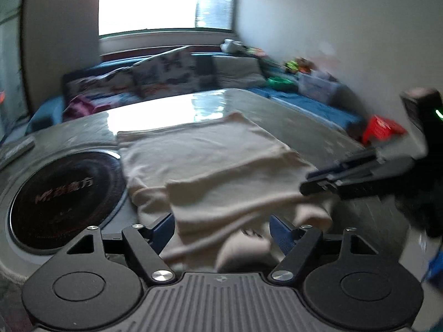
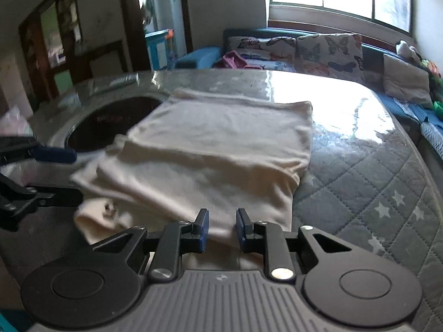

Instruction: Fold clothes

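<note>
A cream garment [image 1: 210, 163] lies folded on the quilted grey table; it also shows in the right wrist view [image 2: 216, 152]. My left gripper [image 1: 221, 228] is open, its jaws wide apart on either side of the garment's near folded edge. It appears from the side in the right wrist view [image 2: 65, 174]. My right gripper [image 2: 221, 229] is open with a narrow gap, over the garment's near edge, with cloth showing between the jaws. It also shows at the right of the left wrist view [image 1: 315, 181], beside the garment's right edge.
A round black cooktop [image 1: 63, 199] is set in the table [image 2: 373, 182] left of the garment. A remote [image 1: 18, 149] lies at the far left. A blue sofa with butterfly cushions [image 2: 318, 49] and toys stands behind the table. A red object [image 1: 379, 128] sits at the right.
</note>
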Demonstrator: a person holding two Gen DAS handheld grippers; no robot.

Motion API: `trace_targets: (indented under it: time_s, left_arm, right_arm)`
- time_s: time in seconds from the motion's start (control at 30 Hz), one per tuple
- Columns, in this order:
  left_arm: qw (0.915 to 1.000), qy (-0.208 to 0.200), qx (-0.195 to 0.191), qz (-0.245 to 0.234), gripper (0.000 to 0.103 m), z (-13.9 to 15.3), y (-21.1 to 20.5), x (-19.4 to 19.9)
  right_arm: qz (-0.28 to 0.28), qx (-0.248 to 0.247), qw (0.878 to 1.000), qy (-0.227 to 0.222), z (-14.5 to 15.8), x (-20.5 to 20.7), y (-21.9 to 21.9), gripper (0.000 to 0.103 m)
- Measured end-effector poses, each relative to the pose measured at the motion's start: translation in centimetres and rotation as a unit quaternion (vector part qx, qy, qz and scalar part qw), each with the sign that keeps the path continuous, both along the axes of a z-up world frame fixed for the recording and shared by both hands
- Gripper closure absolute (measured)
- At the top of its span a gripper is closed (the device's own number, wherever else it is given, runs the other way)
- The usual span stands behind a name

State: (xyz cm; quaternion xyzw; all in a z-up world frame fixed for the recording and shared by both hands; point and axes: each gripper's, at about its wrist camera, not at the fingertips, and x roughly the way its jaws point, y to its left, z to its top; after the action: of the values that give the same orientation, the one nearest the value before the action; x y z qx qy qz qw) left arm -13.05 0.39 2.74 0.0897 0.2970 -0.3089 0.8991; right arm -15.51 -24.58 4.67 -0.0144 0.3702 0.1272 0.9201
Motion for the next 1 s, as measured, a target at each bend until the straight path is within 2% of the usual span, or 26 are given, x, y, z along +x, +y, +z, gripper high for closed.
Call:
trace_targets:
  time_s: [0.1,0.23,0.3,0.43,0.6,0.67,0.87,0.9,0.97,1.0]
  left_arm:
    - [0.9988,-0.019,0.029,-0.033,0.028,-0.5,-0.5,-1.3]
    - [0.9954,-0.041,0.054,-0.068,0.028,-0.9,-1.0,-2.5]
    - [0.9942,-0.042,0.061,-0.077,0.034,-1.3,-1.4,-2.4]
    - [0.9932,-0.038,0.069,-0.085,0.055,-1.9,-1.9,-2.0]
    - [0.9934,-0.042,0.057,-0.089,0.063,-1.7,-2.0,-2.0]
    - [0.9932,-0.041,0.057,-0.093,0.071,-1.7,-2.3,-1.9]
    - [0.9927,-0.038,0.065,-0.094,0.072,-2.2,-2.6,-1.8]
    - [0.9928,-0.038,0.065,-0.094,0.074,-2.2,-2.6,-1.8]
    - [0.9927,-0.044,0.065,-0.092,0.086,-2.1,-2.5,-2.0]
    - [0.9927,-0.047,0.065,-0.091,0.088,-2.0,-2.5,-2.0]
  right_arm:
    - [0.012,-0.023,1.000,-0.009,0.0,-0.5,0.4,0.082]
    - [0.025,-0.028,0.999,-0.018,0.8,-1.7,0.3,0.082]
    - [0.036,-0.044,0.998,-0.022,1.0,-2.4,0.4,0.082]
    - [0.058,-0.077,0.995,-0.025,1.3,-3.9,0.7,0.082]
    - [0.074,-0.069,0.994,-0.038,2.4,-5.1,1.0,0.082]
    - [0.082,-0.059,0.994,-0.044,2.6,-5.0,1.5,0.082]
    - [0.115,-0.062,0.991,-0.026,1.1,-3.8,4.3,0.083]
    - [0.116,-0.068,0.991,-0.023,0.8,-3.6,4.5,0.083]
    - [0.115,-0.080,0.990,-0.023,0.3,-3.7,4.8,0.085]
    - [0.112,-0.084,0.990,-0.023,0.2,-3.6,4.9,0.088]
